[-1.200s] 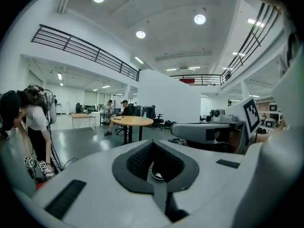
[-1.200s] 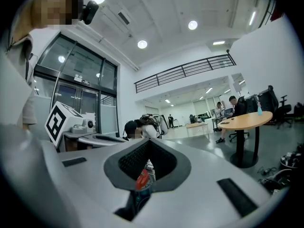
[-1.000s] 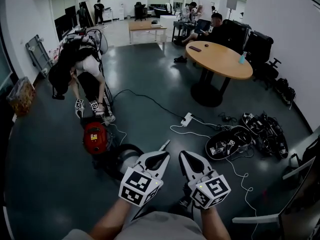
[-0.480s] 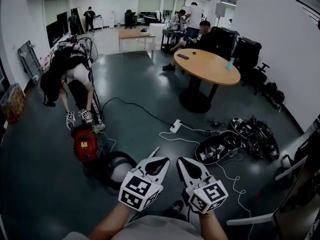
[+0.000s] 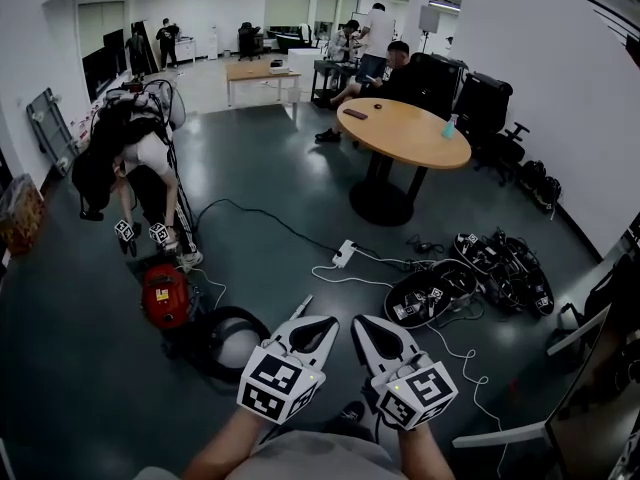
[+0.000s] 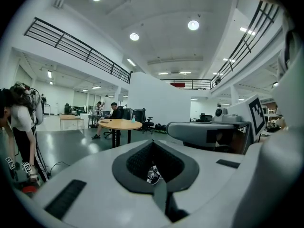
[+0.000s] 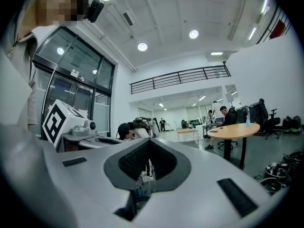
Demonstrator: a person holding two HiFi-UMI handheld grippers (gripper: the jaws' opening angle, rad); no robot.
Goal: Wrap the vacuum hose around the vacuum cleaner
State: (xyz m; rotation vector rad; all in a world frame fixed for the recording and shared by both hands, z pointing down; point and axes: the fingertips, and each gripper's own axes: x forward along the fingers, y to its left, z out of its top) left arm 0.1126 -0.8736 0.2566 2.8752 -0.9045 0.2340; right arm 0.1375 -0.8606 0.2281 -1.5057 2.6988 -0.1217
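A dark, glossy floor (image 5: 290, 183) fills the hall, with a round wooden table (image 5: 405, 133) on a black pedestal standing right of centre and a few people (image 5: 385, 58) sitting and standing just behind it. At the left another person (image 5: 130, 153), carrying a bulky pack, bends steeply over towards the floor with a marker-cubed gripper in each hand. Against the right wall lies a heap of black gear (image 5: 510, 268), and next to it a dark oval tray (image 5: 425, 293) holds more small marker-cubed items. The red vacuum (image 5: 165, 295) sits on the floor directly under the bent person's hands. Its black hose (image 5: 205, 343) lies in a loose loop on the floor just right of the vacuum, beside it and not around it, ahead and to the left of the wearer's own tools. Low in the head view the left gripper (image 5: 312, 326) and the right gripper (image 5: 372, 330) are held side by side, close together, well apart from the hose. Both have their jaws clenched tip to tip with nothing in them. A white power strip (image 5: 344, 253) with a trailing white cable lies between the table and the grippers. A small blue bottle (image 5: 450, 128) stands on the table's right edge.
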